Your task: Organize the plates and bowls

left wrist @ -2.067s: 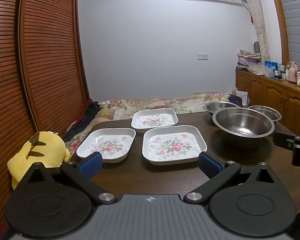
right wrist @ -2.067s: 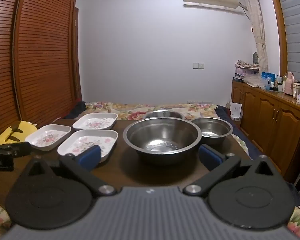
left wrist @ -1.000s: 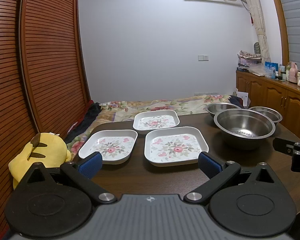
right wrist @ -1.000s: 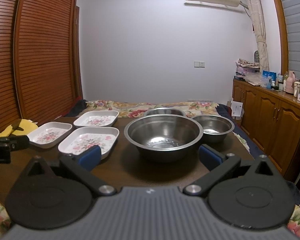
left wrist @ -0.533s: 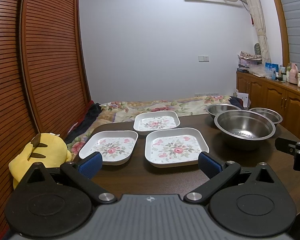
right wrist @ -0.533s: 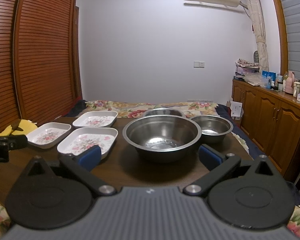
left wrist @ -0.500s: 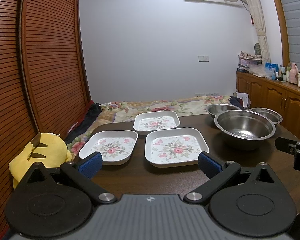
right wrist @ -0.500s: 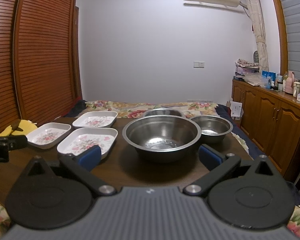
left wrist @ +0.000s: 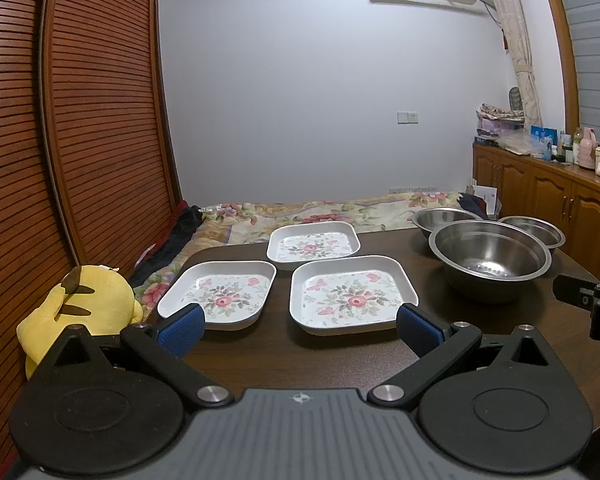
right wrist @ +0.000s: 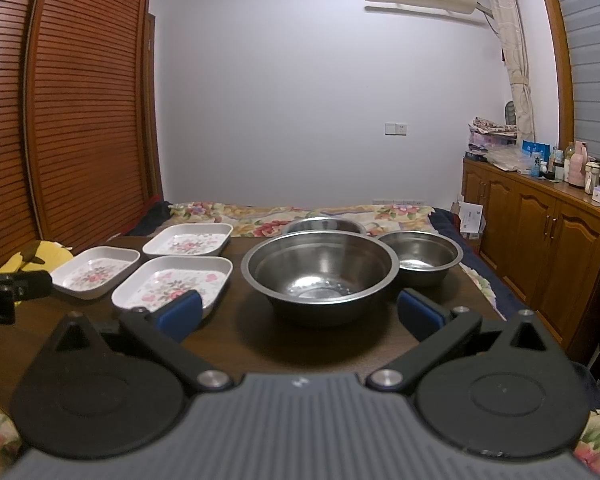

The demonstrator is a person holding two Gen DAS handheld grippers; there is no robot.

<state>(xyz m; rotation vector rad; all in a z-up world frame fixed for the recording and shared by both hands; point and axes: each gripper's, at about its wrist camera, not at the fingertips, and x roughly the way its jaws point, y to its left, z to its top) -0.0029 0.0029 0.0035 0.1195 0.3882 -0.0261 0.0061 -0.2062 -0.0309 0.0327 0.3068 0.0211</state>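
Three white square plates with a flower print lie on the dark table: a near-left plate (left wrist: 219, 293), a near-right plate (left wrist: 351, 294) and a far plate (left wrist: 314, 245). To their right stand three steel bowls: a large bowl (left wrist: 489, 258) (right wrist: 320, 270), a smaller right bowl (right wrist: 420, 256) and a back bowl (right wrist: 323, 225), partly hidden. My left gripper (left wrist: 299, 326) is open in front of the plates, holding nothing. My right gripper (right wrist: 298, 312) is open in front of the large bowl, also holding nothing.
A yellow plush toy (left wrist: 86, 306) sits off the table's left edge. A bed with a floral cover (left wrist: 324, 212) lies behind the table. Wooden slatted doors (left wrist: 80, 140) stand left, a wooden cabinet (right wrist: 548, 236) with bottles right.
Both grippers have drawn back slightly and risen a little from the table over the past two seconds. Plates and bowls have not moved.
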